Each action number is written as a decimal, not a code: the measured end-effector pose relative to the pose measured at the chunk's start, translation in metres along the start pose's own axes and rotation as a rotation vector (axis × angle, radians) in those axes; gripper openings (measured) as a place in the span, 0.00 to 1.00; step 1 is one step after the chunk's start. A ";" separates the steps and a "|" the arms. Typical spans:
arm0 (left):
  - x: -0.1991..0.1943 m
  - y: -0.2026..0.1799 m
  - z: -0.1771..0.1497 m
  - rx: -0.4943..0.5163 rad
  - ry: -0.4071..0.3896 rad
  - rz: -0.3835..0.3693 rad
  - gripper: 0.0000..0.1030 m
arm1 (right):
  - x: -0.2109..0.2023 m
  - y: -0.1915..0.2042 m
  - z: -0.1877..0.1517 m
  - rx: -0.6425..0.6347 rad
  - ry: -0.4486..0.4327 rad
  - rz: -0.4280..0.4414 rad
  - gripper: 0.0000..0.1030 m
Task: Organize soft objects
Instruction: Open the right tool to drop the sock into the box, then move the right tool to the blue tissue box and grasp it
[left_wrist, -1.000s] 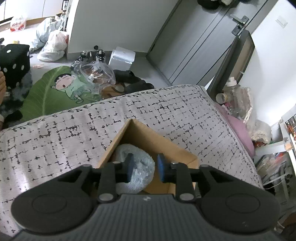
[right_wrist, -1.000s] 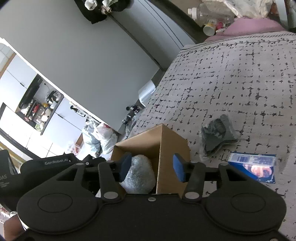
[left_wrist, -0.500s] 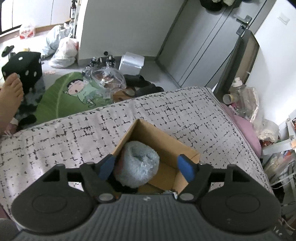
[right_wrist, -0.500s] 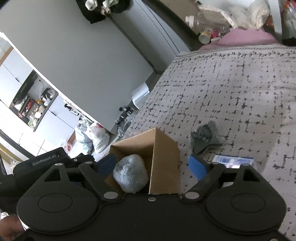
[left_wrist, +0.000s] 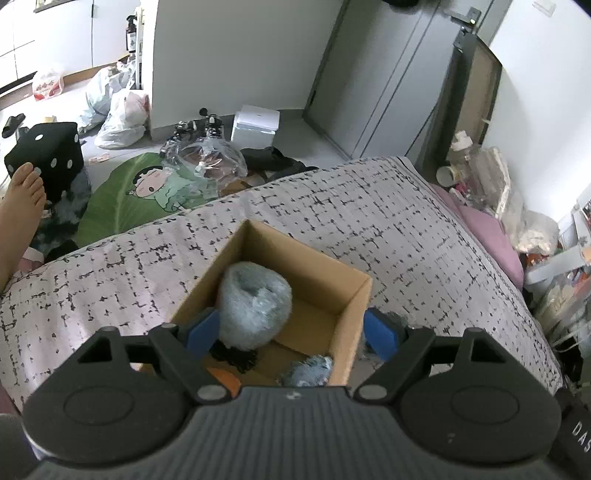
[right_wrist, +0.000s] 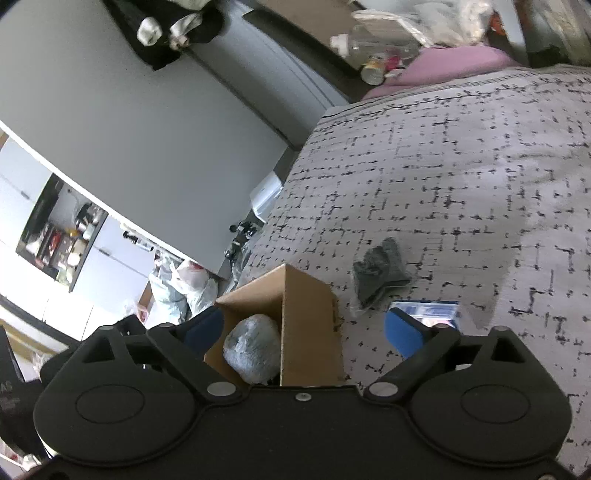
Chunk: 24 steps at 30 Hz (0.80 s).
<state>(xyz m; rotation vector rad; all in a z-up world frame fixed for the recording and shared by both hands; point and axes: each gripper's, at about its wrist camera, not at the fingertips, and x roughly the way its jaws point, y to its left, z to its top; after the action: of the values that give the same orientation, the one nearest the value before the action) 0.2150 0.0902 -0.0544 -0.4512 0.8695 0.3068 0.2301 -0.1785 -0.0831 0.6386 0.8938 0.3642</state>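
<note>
Evidently release step: fluffy grey-blue roll (left_wrist: 255, 310) sits in open brown cardboard box (left_wrist: 354, 295); left gripper (left_wrist: 291, 332) and right gripper (right_wrist: 303, 328) jaws opening, holding nothing. Next likely needs the crumpled grey cloth (right_wrist: 380, 269) on the bedspread fetched.

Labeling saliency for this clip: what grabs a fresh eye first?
An open cardboard box sits on the black-and-white patterned bedspread, with a fluffy grey-blue bundle inside. Beside the box on the bedspread lie a crumpled grey cloth and a blue packet. The floor beyond the bed is cluttered with bags.
</note>
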 end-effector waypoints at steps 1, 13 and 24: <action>-0.001 -0.004 -0.002 0.005 0.002 -0.001 0.81 | -0.002 -0.003 0.001 0.011 -0.003 -0.003 0.99; -0.003 -0.047 -0.017 0.073 0.007 0.010 0.86 | -0.015 -0.042 0.013 0.196 0.002 0.017 1.00; -0.003 -0.080 -0.028 0.117 0.016 0.001 0.86 | -0.019 -0.068 0.018 0.276 -0.004 -0.021 1.00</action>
<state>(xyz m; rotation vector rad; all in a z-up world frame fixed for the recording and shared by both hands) 0.2288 0.0069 -0.0474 -0.3447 0.8980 0.2516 0.2357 -0.2466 -0.1075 0.8825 0.9547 0.2214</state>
